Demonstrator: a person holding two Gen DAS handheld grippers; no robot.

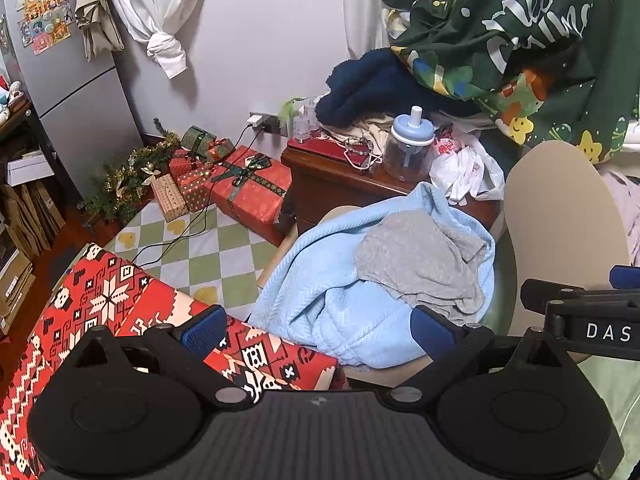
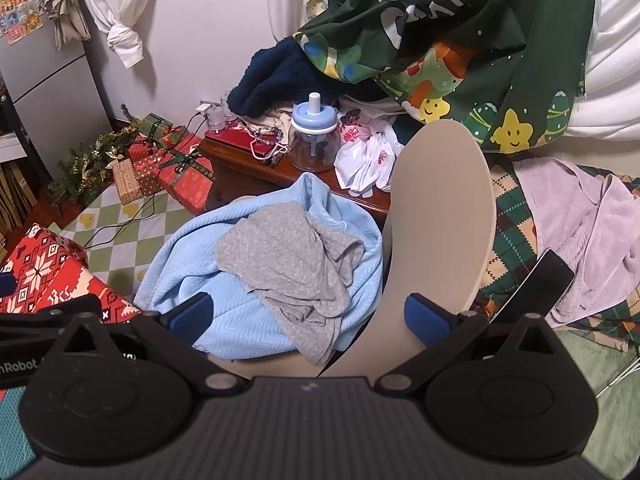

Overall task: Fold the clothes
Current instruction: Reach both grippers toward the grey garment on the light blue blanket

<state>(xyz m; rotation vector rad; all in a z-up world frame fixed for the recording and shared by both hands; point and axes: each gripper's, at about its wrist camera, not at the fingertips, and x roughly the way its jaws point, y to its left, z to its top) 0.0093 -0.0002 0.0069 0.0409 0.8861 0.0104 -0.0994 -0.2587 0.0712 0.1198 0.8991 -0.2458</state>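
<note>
A crumpled light blue garment (image 1: 340, 300) (image 2: 240, 272) lies heaped on a beige chair seat, with a grey garment (image 1: 424, 264) (image 2: 292, 252) bunched on top of it. The chair's beige backrest (image 1: 560, 232) (image 2: 440, 208) rises to the right of the heap. My left gripper (image 1: 318, 330) hovers open just in front of the blue garment, holding nothing. My right gripper (image 2: 308, 316) is also open, its fingers spread on either side of the heap's near edge, empty. A lilac garment (image 2: 580, 220) lies on a plaid bed cover to the right.
A red patterned box (image 1: 120, 308) sits at the near left. Behind the chair is a wooden nightstand (image 1: 332, 172) with a blue-lidded jar (image 1: 412, 140), plastic bags and a navy fleece. A green Christmas cloth (image 1: 520, 32) hangs above. Wrapped gifts (image 1: 240, 184) and cables lie on the checked rug.
</note>
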